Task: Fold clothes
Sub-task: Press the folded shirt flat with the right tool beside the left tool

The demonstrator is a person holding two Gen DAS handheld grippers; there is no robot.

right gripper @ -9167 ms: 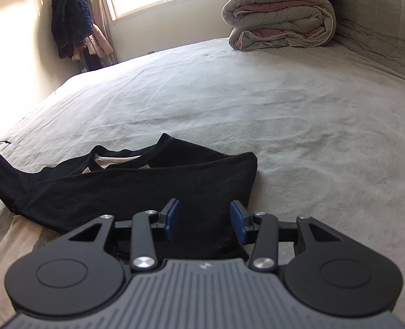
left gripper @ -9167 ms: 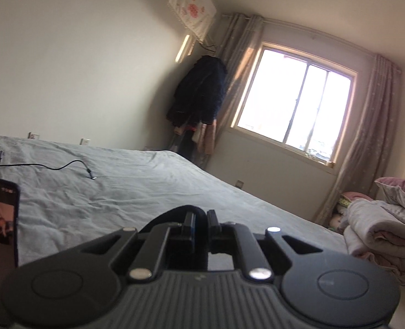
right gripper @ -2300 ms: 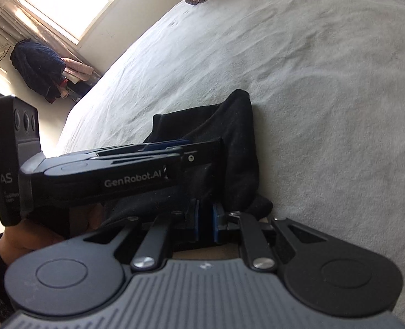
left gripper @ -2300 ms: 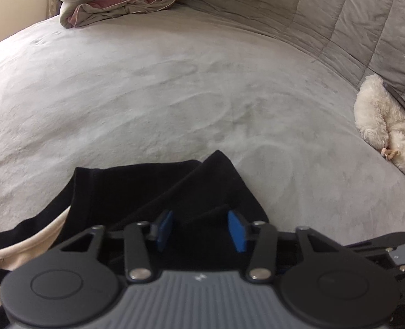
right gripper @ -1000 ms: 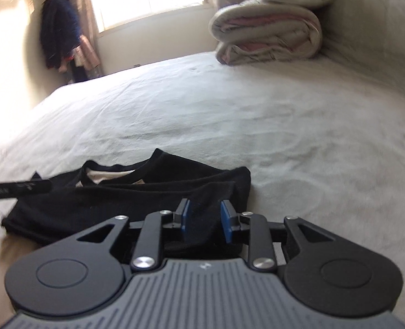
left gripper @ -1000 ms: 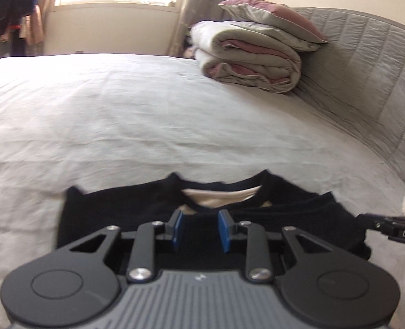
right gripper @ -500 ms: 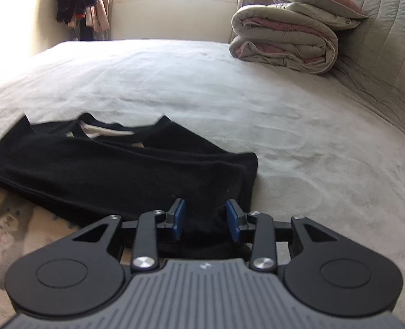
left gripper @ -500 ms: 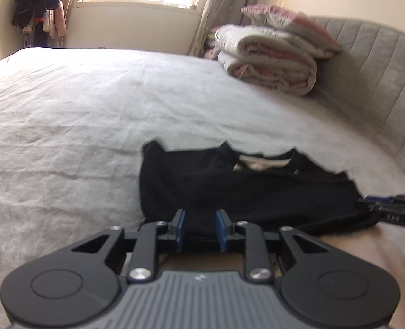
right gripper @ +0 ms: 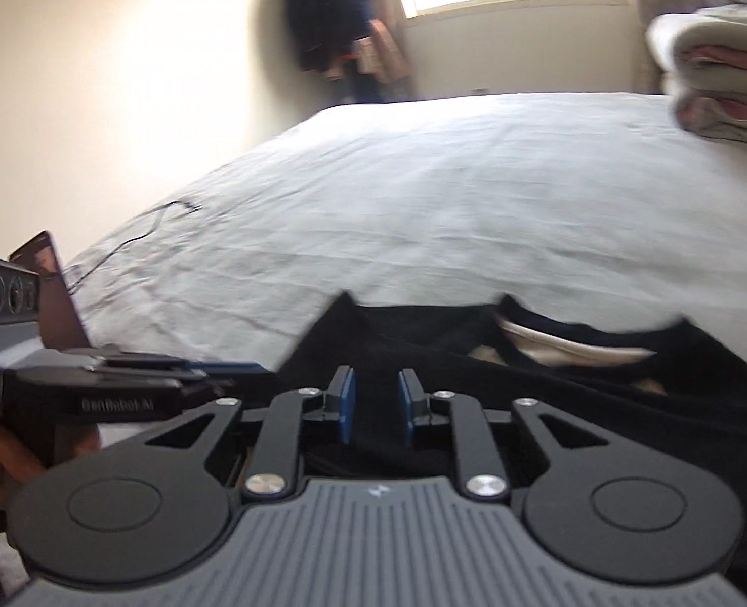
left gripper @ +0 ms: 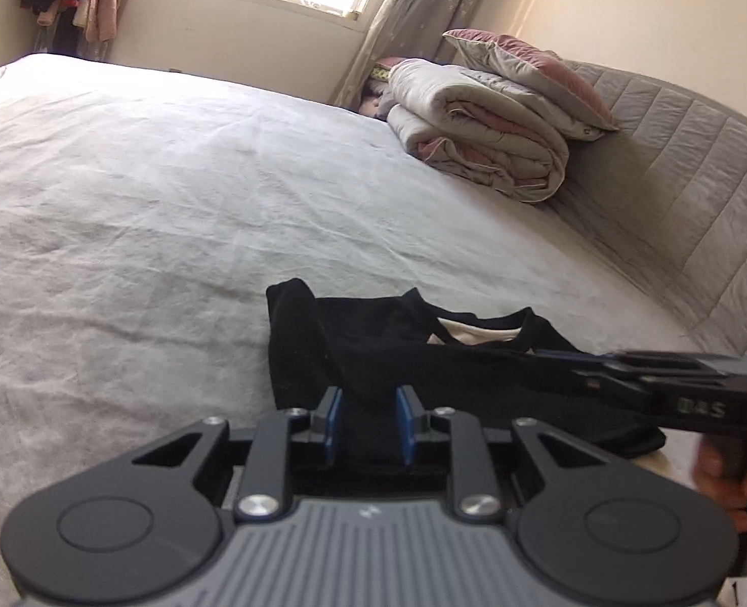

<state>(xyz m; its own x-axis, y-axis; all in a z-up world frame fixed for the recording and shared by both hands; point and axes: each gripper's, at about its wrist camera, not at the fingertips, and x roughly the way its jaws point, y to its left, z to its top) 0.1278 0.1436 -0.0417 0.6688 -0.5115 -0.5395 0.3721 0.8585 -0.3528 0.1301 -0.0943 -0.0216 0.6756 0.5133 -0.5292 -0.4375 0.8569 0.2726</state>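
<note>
Black garment (left gripper: 424, 354) on bed (left gripper: 171, 202); left gripper (left gripper: 368, 425) and right gripper (right gripper: 376, 412) both just narrowing, each clamped on its fabric

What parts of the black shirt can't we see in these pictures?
- Left wrist view: the black shirt's near edge is hidden behind the left gripper.
- Right wrist view: its right side is cut off by the frame; motion blur smears the collar.

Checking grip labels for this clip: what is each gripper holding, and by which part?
Both hold the black garment by its near edge: left gripper by a raised bunch near one end, right gripper further along.
</note>
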